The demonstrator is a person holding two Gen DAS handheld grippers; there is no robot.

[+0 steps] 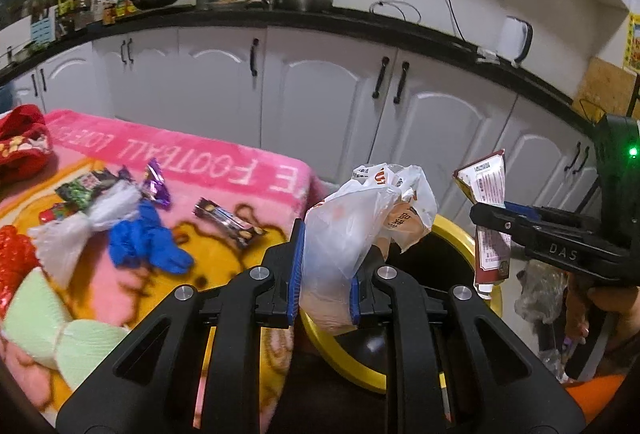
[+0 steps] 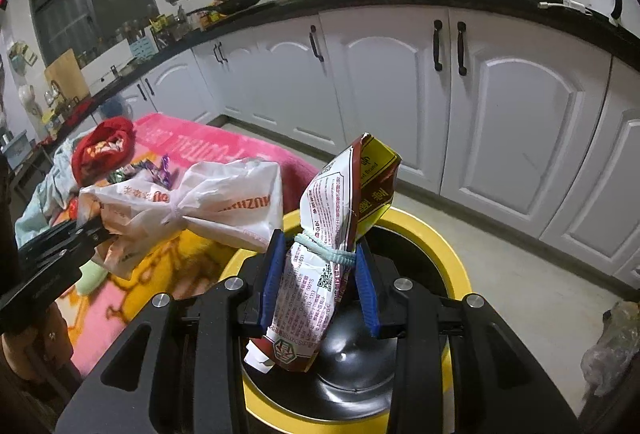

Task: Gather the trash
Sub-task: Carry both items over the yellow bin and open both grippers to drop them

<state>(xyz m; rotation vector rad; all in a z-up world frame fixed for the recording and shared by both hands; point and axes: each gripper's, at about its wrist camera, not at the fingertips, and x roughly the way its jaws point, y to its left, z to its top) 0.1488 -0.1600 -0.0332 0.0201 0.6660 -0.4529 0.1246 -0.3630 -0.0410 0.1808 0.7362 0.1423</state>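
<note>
From the left wrist camera, the left gripper point(image 1: 326, 266) has its 2 blue-padded fingers point(image 1: 295, 266) pinching a crumpled white plastic bag point(image 1: 352, 218), which sticks up above the near rim of the yellow trash bin point(image 1: 344, 358). To the right of the bin, the right gripper point(image 1: 496, 218) comes in from the side, its fingers clamped on a red-and-white snack packet point(image 1: 490, 230) that hangs over the bin's far rim. Left of the bin lies a pink blanket point(image 1: 224, 170) strewn with more litter: a blue glove point(image 1: 148, 238), a dark candy-bar wrapper point(image 1: 230, 222), a purple foil wrapper point(image 1: 156, 182) and a twisted white bag point(image 1: 80, 230).

From the right wrist camera, the right gripper point(image 2: 320, 282) pinches the snack packet point(image 2: 320, 254) between its 2 fingers point(image 2: 272, 274), just below a pale green rubber band point(image 2: 328, 254) tied round it; the packet stands directly over the bin's point(image 2: 448, 242) black interior. Left of the bin, the left gripper point(image 2: 92, 230) holds the white bag point(image 2: 208, 202) above the blanket's point(image 2: 224, 146) edge beside the bin. A red cloth point(image 2: 104, 146) rests farther left of the bin on the blanket.
</note>
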